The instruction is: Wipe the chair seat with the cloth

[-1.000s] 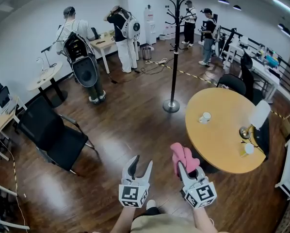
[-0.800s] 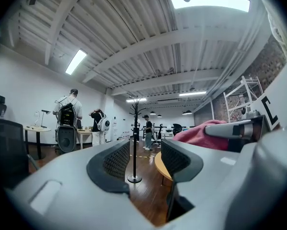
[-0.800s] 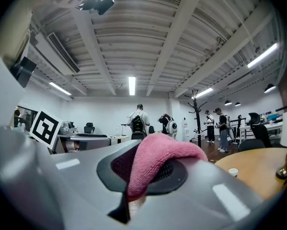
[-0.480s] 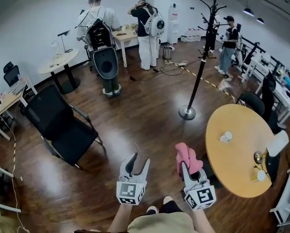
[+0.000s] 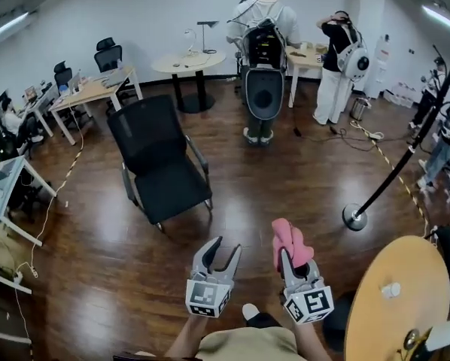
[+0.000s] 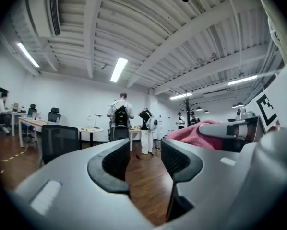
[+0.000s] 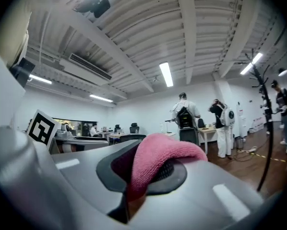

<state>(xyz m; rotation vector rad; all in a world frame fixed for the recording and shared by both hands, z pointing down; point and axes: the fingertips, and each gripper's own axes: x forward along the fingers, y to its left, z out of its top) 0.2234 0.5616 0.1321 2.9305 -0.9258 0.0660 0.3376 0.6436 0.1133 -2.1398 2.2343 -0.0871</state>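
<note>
Pink terry cloth (image 5: pixel 288 241) is pinched in the jaws of the right gripper (image 5: pixel 287 256). It is bunched up and flops over the jaw tips, held in the air in front of the person, low and centre-right in the head view. The right gripper view shows the cloth (image 7: pixel 158 158) draped over the dark ribbed pads, w/ both jaws pressed onto it.

The left gripper (image 5: pixel 224 248) is just beside it at approx the same height. Its fingers are spread apart w/ nothing btwn them, and only floor and room show through the gap.

The black mesh office chair w/ armrests and metal legs (image 5: pixel 161 160) stands ahead and to the left, well apart from both grippers. Its seat (image 5: pixel 172 190) is angled toward the person, and the cloth isn't touching it. The chair stands on a dark glossy wood floor (image 5: pixel 89 269).

At lower right is part of a round light-wood table (image 5: pixel 413 277) w/ a small white cup (image 5: pixel 390 289) on it. A black coat stand (image 5: pixel 394 175) leans across the right side of the view on a round base.

Farther back, 2 people w/ backpacks stand facing away: one in a grey top (image 5: pixel 263 51) and one in white trousers (image 5: pixel 336 59), beside a light desk. A small round white table (image 5: pixel 189 62) is left of them. More desks and black office chairs line the left wall.
</note>
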